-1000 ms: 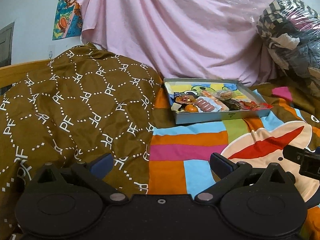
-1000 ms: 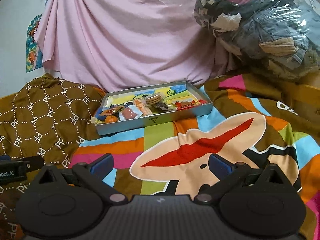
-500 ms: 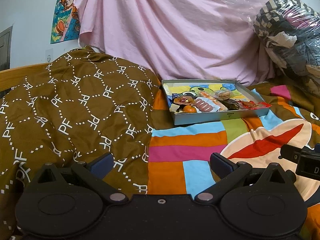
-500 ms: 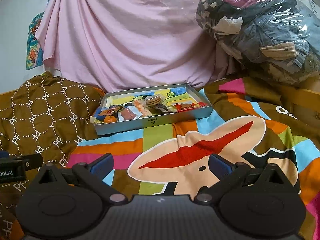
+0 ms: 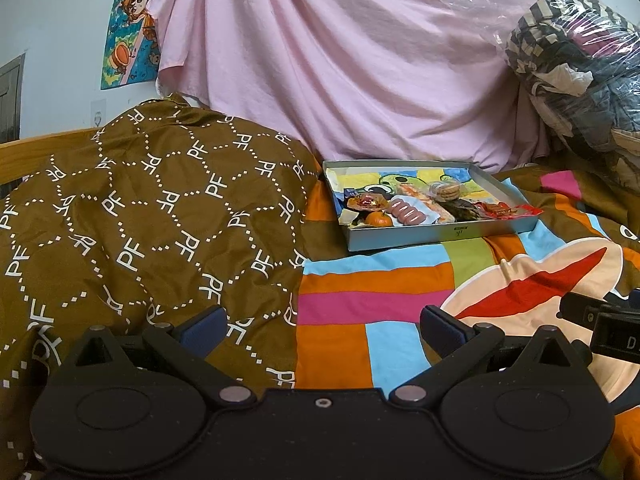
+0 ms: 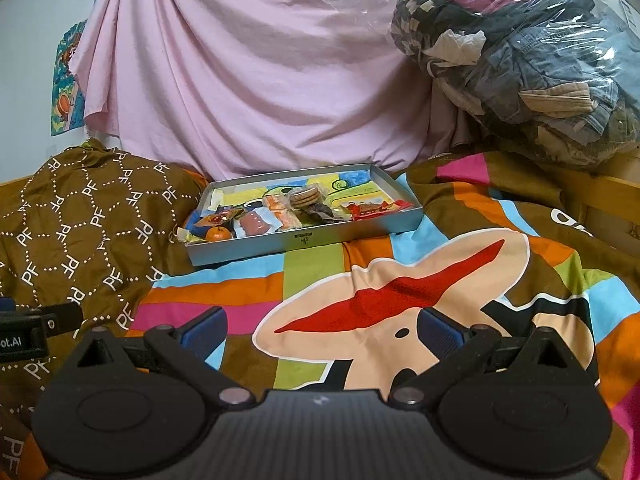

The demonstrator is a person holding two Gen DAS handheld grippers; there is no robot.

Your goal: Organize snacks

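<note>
A shallow grey tray (image 5: pixel 420 236) (image 6: pixel 304 240) lies on the bed, far ahead of both grippers. It holds several snacks: a small orange (image 5: pixel 378 219) (image 6: pixel 218 234), pink sausages (image 5: pixel 407 211) (image 6: pixel 255 224), a pack of round biscuits (image 5: pixel 444 191) (image 6: pixel 306 197) and red wrappers (image 5: pixel 506 210) (image 6: pixel 374 208). My left gripper (image 5: pixel 320 324) is open and empty, low over the bedspread. My right gripper (image 6: pixel 320 326) is open and empty too, well short of the tray.
A brown patterned quilt (image 5: pixel 140 216) is heaped to the left of the tray. A colourful striped bedspread (image 6: pixel 400 292) covers the bed. A pink sheet (image 6: pixel 248 72) hangs behind. A plastic-wrapped bundle of clothes (image 6: pixel 520 56) sits at the back right.
Both grippers have shifted slightly, so the tray sits a little differently in each view. Both stay open and empty.
</note>
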